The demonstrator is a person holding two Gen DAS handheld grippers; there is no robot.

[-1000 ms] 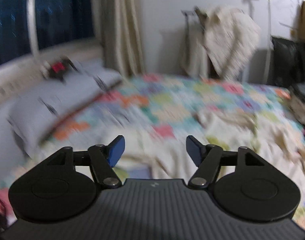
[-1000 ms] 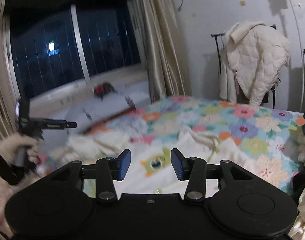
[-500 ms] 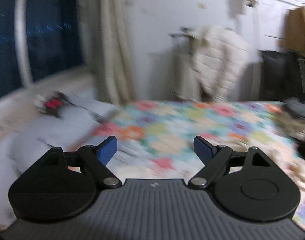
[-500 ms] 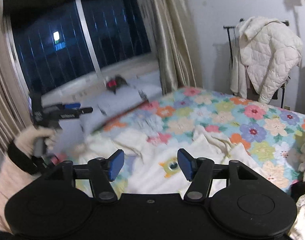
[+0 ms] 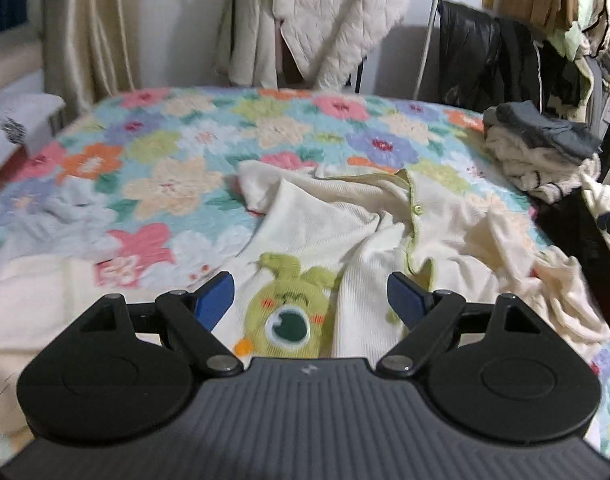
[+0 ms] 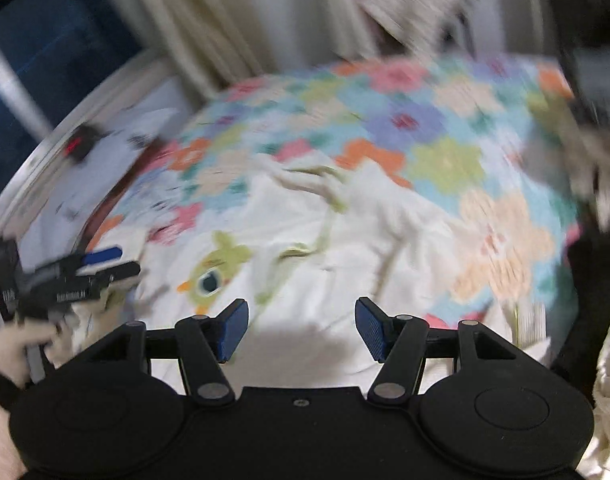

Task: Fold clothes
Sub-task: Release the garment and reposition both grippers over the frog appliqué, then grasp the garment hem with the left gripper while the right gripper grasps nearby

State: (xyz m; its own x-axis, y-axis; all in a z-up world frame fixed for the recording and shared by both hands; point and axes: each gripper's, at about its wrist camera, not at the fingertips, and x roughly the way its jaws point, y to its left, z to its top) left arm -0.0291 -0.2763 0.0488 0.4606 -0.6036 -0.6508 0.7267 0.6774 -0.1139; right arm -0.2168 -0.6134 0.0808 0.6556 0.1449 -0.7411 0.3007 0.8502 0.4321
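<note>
cream garment [image 5: 313, 236] with the green cartoon patch lies crumpled on the flowered bed [image 5: 177, 148], straight ahead of both empty, spread-fingered tools, nearer the left hand-held gripper [image 5: 311, 300] than the right hand-held gripper [image 6: 301, 328]

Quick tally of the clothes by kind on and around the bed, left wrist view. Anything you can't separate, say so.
Cream top with green cartoon patch, crumpled on the floral quilt: 1
Stack of cream and grey clothes at the bed's right edge: 1 pile, pieces cannot be separated
Cream quilted jacket hanging behind the bed: 1
Black jacket hanging: 1
Total: 4
</note>
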